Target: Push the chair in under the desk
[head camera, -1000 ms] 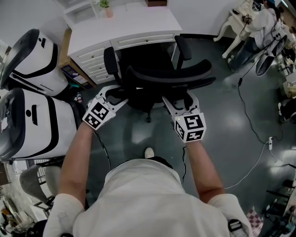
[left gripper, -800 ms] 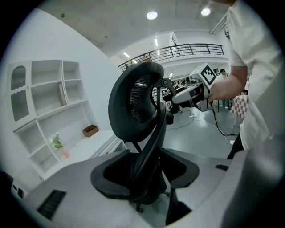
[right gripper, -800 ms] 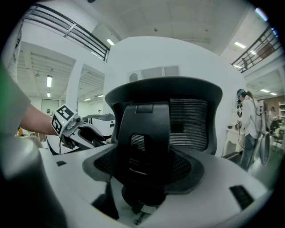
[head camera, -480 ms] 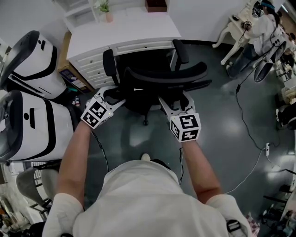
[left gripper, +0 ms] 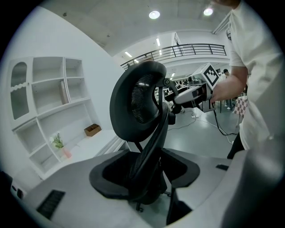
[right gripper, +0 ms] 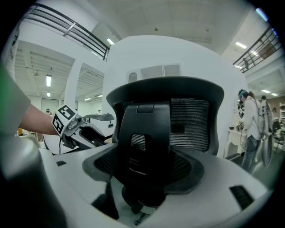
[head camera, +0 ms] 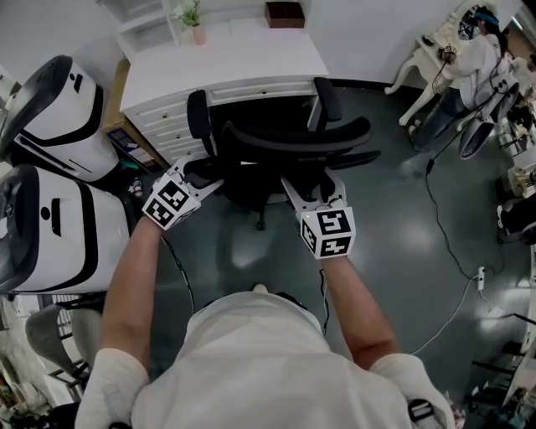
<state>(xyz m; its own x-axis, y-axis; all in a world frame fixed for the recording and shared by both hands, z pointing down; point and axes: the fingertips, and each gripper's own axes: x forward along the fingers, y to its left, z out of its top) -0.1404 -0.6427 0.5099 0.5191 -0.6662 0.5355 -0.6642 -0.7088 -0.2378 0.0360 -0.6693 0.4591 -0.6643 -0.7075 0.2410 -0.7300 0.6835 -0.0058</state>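
Note:
A black mesh office chair (head camera: 289,138) faces the white desk (head camera: 226,59), its seat partly under the desk top and its armrests at the desk's front edge. My left gripper (head camera: 208,172) is at the left edge of the backrest (left gripper: 138,98). Its jaws have just been opening, and the backrest's edge stands between them without a visible squeeze. My right gripper (head camera: 311,186) is at the back of the chair on the right, jaws wide apart around the backrest's central spine (right gripper: 142,133). Each gripper view also shows the other gripper.
Two large white pod-shaped machines (head camera: 59,109) (head camera: 63,226) stand close on the left. A drawer unit (head camera: 163,109) sits under the desk's left part. A potted plant (head camera: 193,17) and a brown box (head camera: 285,12) are on the desk. Cables (head camera: 452,218) cross the grey floor; a person (head camera: 477,59) is at the far right.
The chair has rolled toward the desk, and both grippers have moved forward with it. The person has stepped forward behind them.

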